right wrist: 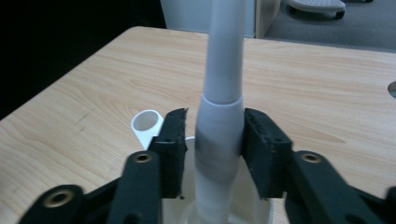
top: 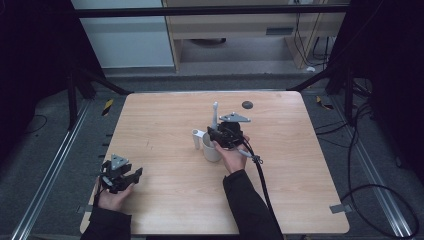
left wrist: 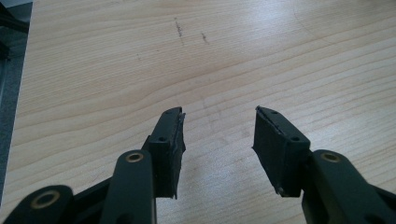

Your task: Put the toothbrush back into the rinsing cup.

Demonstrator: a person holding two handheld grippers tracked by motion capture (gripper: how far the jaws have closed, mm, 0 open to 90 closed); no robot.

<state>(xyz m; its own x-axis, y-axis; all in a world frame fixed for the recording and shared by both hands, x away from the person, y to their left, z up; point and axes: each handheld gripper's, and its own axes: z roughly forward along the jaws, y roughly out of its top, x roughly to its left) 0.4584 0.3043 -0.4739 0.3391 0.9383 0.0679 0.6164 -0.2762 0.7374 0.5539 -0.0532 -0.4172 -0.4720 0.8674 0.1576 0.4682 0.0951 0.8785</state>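
A small dark disc [top: 247, 104] lies near the far edge of the surface [top: 165, 115]. A white cup [top: 211, 150] stands mid-surface with a white tube [top: 196, 136] beside it. The right gripper [right wrist: 219, 135] squeezes a grey-white stick [right wrist: 223, 65] standing in the cup. The left gripper [left wrist: 218, 135] is open over bare wood by the near left corner.

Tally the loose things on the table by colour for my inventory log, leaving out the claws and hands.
White: 3 – the cup, the short tube beside it, and the long-handled piece that the right claw grips over the cup.
Dark: 1 – the small round disc near the table's far edge.
Total: 4
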